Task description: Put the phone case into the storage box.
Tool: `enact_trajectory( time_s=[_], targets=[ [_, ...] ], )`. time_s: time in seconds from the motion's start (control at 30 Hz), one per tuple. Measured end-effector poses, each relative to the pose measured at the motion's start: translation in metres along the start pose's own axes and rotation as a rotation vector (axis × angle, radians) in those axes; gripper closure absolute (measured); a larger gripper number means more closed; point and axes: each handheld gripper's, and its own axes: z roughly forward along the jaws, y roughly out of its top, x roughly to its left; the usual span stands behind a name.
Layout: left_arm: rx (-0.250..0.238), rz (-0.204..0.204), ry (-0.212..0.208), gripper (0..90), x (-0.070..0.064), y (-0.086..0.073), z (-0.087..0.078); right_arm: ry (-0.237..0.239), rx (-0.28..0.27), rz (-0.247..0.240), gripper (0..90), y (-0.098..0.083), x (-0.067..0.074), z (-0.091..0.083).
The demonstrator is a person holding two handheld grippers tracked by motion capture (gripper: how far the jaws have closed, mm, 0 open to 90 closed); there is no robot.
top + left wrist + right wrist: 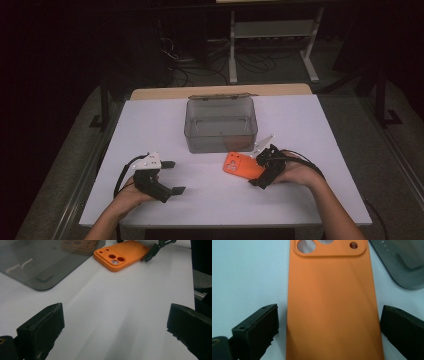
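Observation:
An orange phone case (241,165) lies flat on the white table (300,125), back up, just in front of the box. In the right gripper view the case (329,290) runs up between the two black jaws, its camera holes at the far end. My right gripper (258,170) (329,317) is open, its jaws straddling the case's near end with a gap on each side. At the table's front left, my left gripper (173,177) (115,322) is open over bare table with nothing between its jaws. It looks toward the case (121,254).
A smoky see-through box (221,125) with its lid hinged back stands at the table's middle back, and its corner (42,265) is close to the case. Bare white table lies between the two grippers. A white shelf frame (272,35) and cables sit on the floor beyond.

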Motion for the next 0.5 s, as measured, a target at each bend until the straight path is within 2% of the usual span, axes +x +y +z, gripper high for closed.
enact_trajectory(
  time_s=[0.5],
  targets=[
    [-0.002, 0.001, 0.003, 0.7, 0.0, 0.0001, -0.0004, -0.002, -0.014, -0.003, 1.8, -0.0023, 0.0008, 0.0001]
  ],
)
